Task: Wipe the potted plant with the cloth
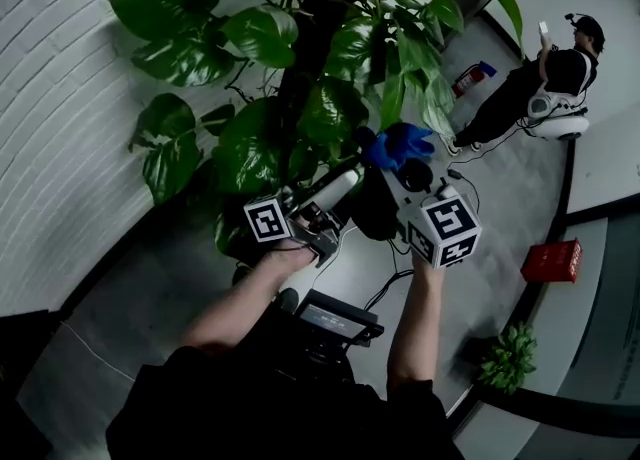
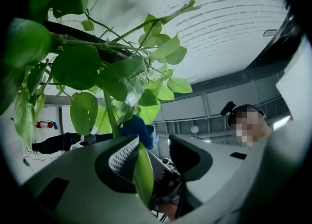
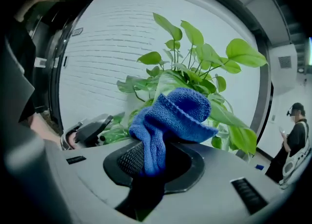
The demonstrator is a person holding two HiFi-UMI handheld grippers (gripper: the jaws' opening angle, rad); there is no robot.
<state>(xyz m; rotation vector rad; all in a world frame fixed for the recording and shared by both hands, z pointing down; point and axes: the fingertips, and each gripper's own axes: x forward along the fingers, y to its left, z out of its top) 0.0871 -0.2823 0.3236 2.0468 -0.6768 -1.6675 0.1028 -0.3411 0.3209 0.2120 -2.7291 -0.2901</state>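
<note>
We hold the blue terry cloth (image 3: 178,113) clenched in the right gripper (image 3: 156,157), bunched above its jaws, near the tall potted plant with broad glossy green leaves (image 1: 330,98) at the head view's top centre. The left gripper (image 2: 153,145) is released: one long green leaf (image 2: 143,177) lies against the pad at the left of its view, and the other jaw stands clear. To wipe well, we should steady that leaf from beneath, then stroke the cloth lightly from stem to tip, never tugging the stalk.
</note>
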